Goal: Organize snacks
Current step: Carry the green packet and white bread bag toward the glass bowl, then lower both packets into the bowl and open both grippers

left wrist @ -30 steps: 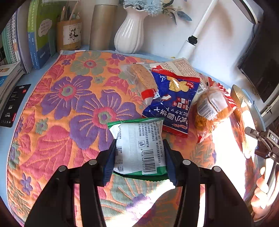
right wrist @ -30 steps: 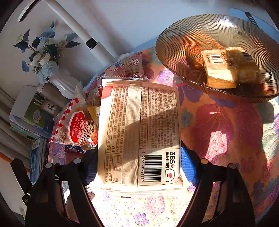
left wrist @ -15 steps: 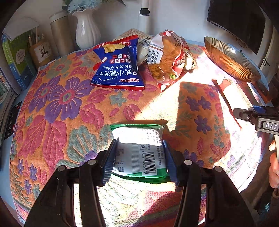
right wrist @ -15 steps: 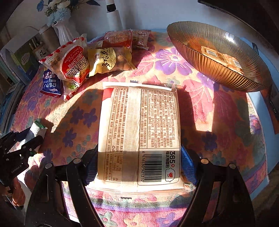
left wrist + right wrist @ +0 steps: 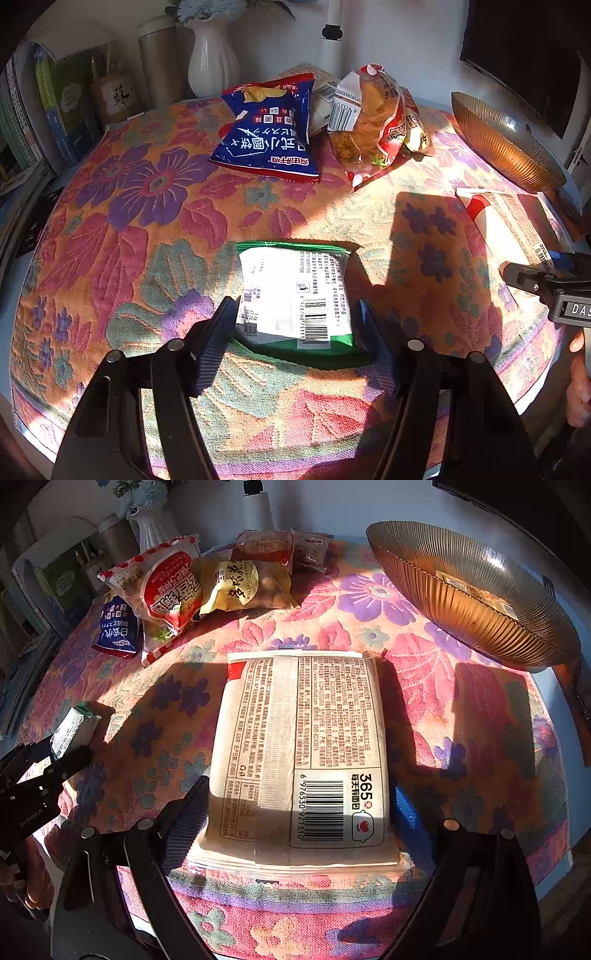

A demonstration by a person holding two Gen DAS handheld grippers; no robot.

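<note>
A green-and-white snack packet (image 5: pixel 295 291) lies barcode side up on the floral cloth (image 5: pixel 147 229), between the fingers of my left gripper (image 5: pixel 297 302). Its jaws are opening, and a narrow gap shows on each side of the packet. In the right wrist view a large cream bread packet (image 5: pixel 299 746) lies flat on the cloth between the fingers of my right gripper (image 5: pixel 299 782). Those jaws are opening too, with both pads off the packet's edges. An amber ribbed glass bowl (image 5: pixel 469 602) at the right holds a wrapped cake (image 5: pixel 476 590).
At the back of the cloth lie a blue chips bag (image 5: pixel 269 136), a red-and-white bun bag (image 5: pixel 373 118), a yellow packet (image 5: pixel 240 585) and small dark-red packets (image 5: pixel 266 544). Behind them stand a white vase (image 5: pixel 212 55), books (image 5: pixel 48 110) and a lamp pole (image 5: pixel 255 506).
Both grippers swung over the cloth with their packets and came lower. The jaws of both have widened, and the pads now stand off the packets, which rest on the cloth.
</note>
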